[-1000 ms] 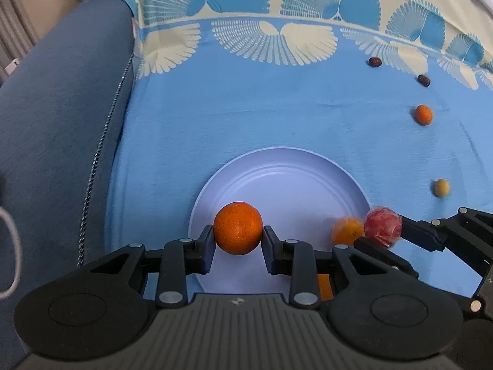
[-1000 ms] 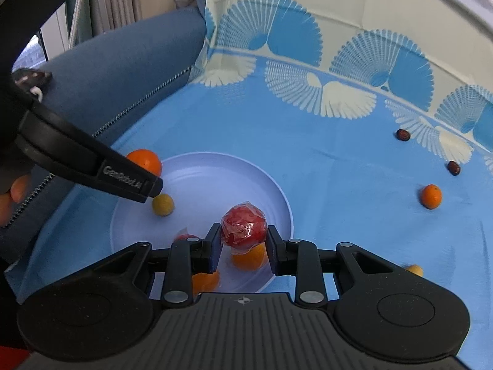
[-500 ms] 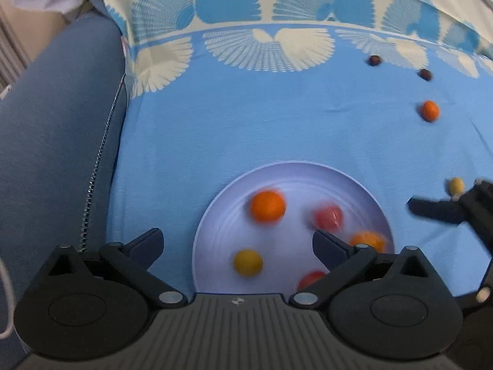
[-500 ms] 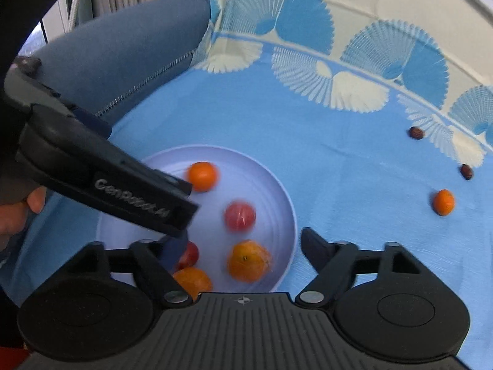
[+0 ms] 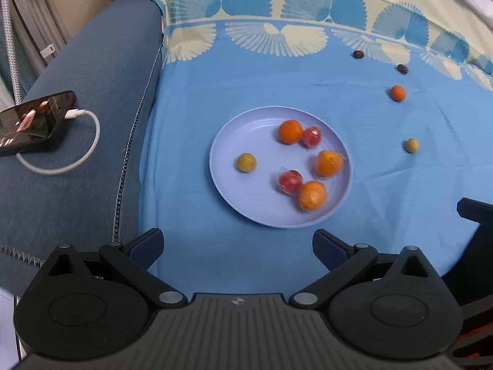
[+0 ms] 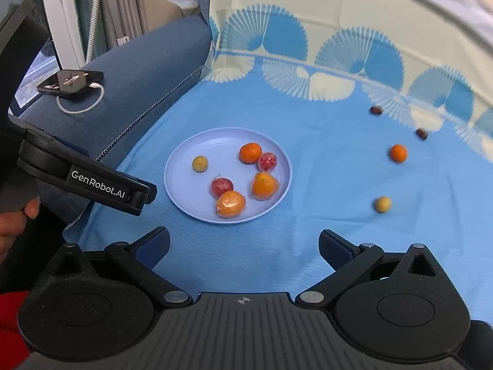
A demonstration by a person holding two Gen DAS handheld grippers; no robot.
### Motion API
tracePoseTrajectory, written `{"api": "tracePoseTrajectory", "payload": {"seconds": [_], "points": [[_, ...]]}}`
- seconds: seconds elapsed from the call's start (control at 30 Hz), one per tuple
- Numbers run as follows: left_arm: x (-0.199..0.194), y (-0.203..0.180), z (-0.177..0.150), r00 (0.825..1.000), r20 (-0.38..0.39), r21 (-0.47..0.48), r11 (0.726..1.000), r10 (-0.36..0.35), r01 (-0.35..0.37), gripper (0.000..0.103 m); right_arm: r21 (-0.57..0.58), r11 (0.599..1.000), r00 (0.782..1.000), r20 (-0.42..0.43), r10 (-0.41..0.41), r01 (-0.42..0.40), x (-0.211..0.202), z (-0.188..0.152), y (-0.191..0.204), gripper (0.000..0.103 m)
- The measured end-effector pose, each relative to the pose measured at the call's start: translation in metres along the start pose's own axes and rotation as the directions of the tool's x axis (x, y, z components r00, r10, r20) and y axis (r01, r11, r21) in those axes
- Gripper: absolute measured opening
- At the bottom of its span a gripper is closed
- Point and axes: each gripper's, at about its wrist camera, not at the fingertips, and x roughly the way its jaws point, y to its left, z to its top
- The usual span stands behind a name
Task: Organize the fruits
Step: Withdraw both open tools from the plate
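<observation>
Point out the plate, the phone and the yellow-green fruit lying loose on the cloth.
plate (image 6: 181, 166): right wrist view, bare floor near its left rim.
phone (image 5: 34, 120): left wrist view, middle of its screen.
loose yellow-green fruit (image 6: 382, 204): right wrist view, centre of its skin.

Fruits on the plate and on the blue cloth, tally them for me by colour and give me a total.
Orange: 4, three on the plate and one on the cloth
Red, wrapped: 2, e.g., both on the plate
Yellowish: 2, one on the plate, one on the cloth
Dark brown: 2, e.g., both on the cloth
Total: 10
</observation>
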Motion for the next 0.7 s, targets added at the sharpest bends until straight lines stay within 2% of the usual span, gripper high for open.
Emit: {"api": "tracePoseTrajectory", "payload": {"seconds": [0.33,0.7], "points": [[-0.054,-0.014,-0.014,0.994,0.113,-0.006,1.000,0.002,-0.002,0.103,-0.001,1.000,0.993,0.111,-0.031,0.031,-0.046,-0.014,-0.004,0.102],[-0.094,-0.024,-0.024,0.980,0.198,0.004,1.000,0.012,-0.013,0.103,0.000,0.999,0.981,0.187,-0.048,0.049,-0.078,-0.023,-0.002,0.102]]}}
